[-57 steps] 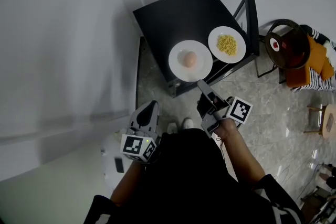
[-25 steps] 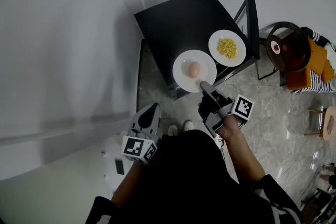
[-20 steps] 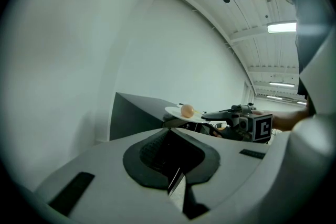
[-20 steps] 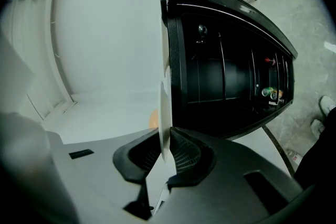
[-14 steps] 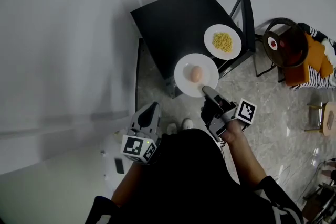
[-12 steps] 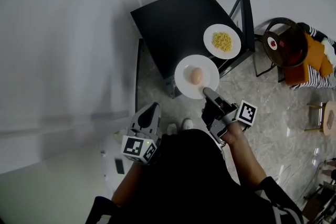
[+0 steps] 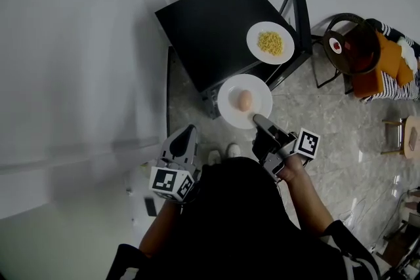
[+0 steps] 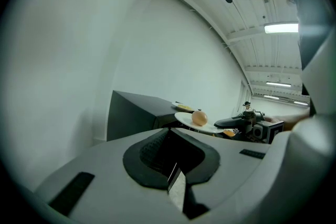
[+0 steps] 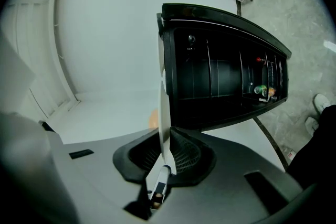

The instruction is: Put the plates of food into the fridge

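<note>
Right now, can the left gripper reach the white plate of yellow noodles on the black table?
Probably not directly: the left gripper hangs back, and the right gripper's white egg plate sits roughly between.

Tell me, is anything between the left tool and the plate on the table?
Yes: the egg plate, held by its rim in the right tool just off the table, hangs roughly on the line from the left tool to the other plate.

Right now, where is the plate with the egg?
Head view, centre: the egg plate is clamped in the right gripper, just off the black table, toward the person.
</note>
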{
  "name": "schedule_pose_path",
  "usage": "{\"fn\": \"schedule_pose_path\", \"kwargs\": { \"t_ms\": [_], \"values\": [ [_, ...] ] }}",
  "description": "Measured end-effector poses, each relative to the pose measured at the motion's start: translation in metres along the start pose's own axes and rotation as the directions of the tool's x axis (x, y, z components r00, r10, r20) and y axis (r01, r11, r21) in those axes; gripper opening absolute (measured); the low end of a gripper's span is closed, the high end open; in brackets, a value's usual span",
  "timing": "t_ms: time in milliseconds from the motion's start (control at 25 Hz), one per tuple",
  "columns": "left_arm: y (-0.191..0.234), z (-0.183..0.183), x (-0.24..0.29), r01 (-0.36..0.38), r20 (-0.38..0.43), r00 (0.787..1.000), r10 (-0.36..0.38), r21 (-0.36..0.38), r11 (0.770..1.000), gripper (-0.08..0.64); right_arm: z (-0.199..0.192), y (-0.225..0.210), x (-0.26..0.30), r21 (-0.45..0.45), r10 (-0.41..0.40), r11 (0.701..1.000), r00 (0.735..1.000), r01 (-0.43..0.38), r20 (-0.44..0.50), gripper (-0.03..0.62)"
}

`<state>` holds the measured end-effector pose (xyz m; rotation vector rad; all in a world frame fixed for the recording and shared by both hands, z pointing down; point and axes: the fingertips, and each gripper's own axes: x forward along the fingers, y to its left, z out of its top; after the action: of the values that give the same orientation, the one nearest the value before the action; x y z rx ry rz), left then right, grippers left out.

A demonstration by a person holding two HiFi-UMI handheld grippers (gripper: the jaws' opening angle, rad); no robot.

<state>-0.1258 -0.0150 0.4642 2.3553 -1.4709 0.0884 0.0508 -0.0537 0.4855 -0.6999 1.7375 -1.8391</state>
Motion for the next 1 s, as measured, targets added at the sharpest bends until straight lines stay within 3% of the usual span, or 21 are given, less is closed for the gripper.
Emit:
{"fn": "schedule_pose_path", "kwargs": {
  "t_ms": [480, 1000],
  "values": [
    [-0.008, -0.003, 0.001, -0.007, -0.012, 1.000, 0.007, 0.017, 1.000, 0.023, 0.010, -0.047, -0.014, -0.048, -0.075, 0.996, 0.997, 0.073, -0.025, 0.057],
    [0.003, -0.005, 0.002, -0.054, -0.017, 0.998, 0.054, 0.012, 0.998, 0.023, 0.031, -0.099, 0.025, -0.078, -0.084, 0.994, 0.995, 0.080, -0.054, 0.054]
  ]
}}
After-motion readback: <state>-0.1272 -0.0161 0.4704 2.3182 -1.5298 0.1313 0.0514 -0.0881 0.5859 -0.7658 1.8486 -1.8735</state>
